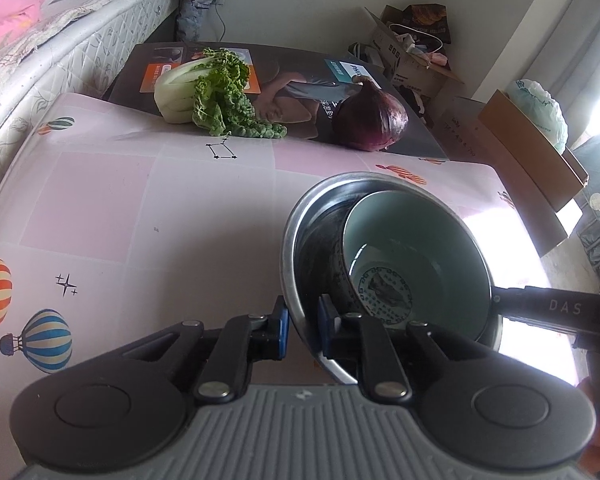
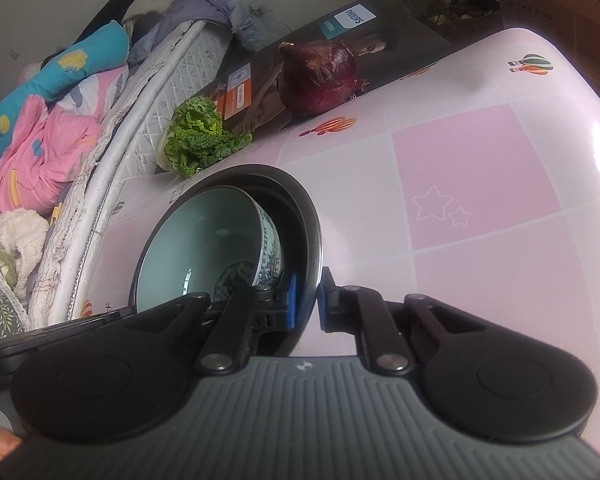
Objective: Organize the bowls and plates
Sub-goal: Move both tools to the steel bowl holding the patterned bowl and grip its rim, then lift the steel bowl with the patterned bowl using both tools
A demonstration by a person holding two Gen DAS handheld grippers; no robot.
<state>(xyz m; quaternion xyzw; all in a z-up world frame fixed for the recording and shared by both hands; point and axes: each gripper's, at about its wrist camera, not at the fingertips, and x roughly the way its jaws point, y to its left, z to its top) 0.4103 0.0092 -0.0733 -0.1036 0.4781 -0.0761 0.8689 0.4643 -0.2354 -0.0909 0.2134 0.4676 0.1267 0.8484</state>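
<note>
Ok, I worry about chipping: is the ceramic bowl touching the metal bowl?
Touching. The right wrist view shows the ceramic bowl tilted inside the metal bowl, its patterned side leaning on the inner wall.

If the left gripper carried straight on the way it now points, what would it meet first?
The left gripper already straddles the metal bowl rim; pushing on, its inner finger would probably meet the ceramic bowl inside, though depth is unclear.

Looks like home bedroom to me: bed point(image 2: 112, 152) with rumpled quilt point(image 2: 48, 120) beside my pink balloon-print table point(image 1: 140, 220); open cardboard boxes point(image 1: 412, 56) crowd far corner.
</note>
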